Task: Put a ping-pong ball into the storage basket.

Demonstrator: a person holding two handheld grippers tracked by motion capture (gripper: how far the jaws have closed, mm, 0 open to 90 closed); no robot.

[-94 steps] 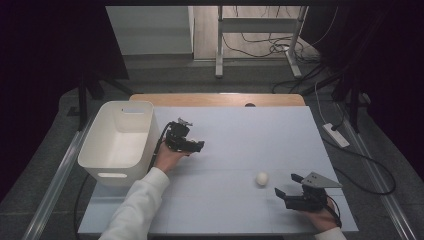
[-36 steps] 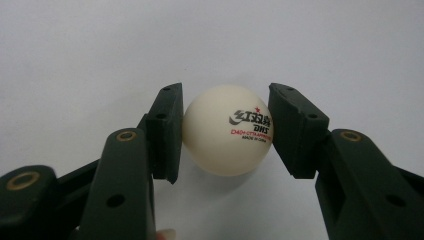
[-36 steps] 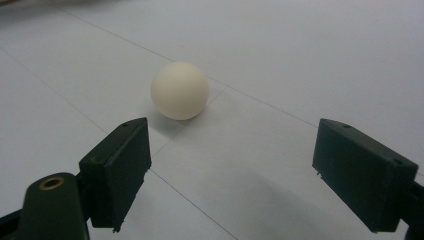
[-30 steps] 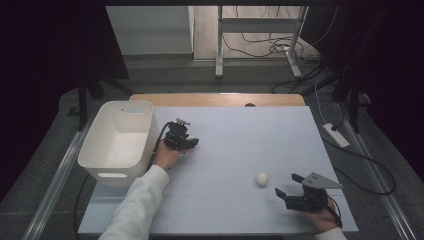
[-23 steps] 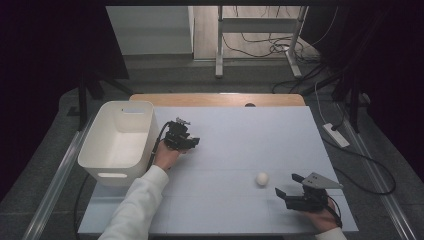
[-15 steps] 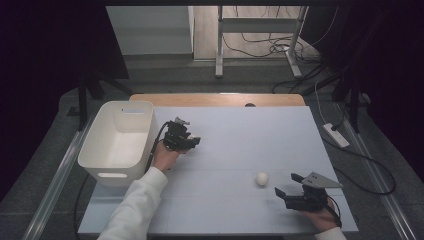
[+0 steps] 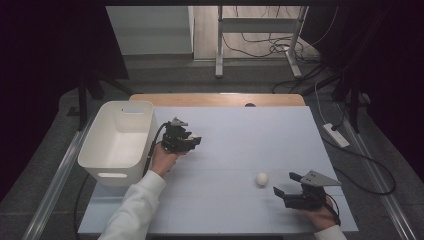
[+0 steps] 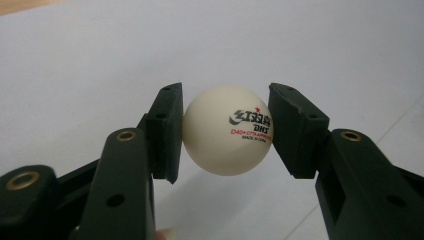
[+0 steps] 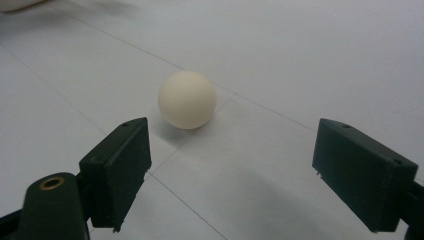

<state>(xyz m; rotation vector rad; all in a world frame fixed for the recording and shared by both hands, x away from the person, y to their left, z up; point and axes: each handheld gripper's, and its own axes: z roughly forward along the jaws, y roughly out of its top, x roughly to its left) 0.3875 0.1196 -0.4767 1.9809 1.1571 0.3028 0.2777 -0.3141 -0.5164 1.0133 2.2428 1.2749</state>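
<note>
Gripping a printed white ball [image 8: 227, 130] between its jaws, the left gripper [image 7: 189, 144] has drifted a little toward the white bin [image 7: 102, 150] since a few seconds ago, when it hung farther out over the middle of the desk [image 7: 250, 135]. The ball is clear of the surface in the left gripper view, so the carry looks under way and the drop into the bin seems the likely next step, though from the high view I cannot tell how far short of the rim it is. The right gripper [image 7: 288, 186] has kept its place near the front right corner, jaws spread wide and empty, aimed at a second, plain ball [image 9: 187, 99] that lies on the desk just ahead of them, untouched. The desk is covered in a pale sheet with faint seam lines. Beyond it are a grey floor, loose cables [image 7: 280, 45] and a metal stand [image 7: 260, 25], with dark surroundings at both sides.
</note>
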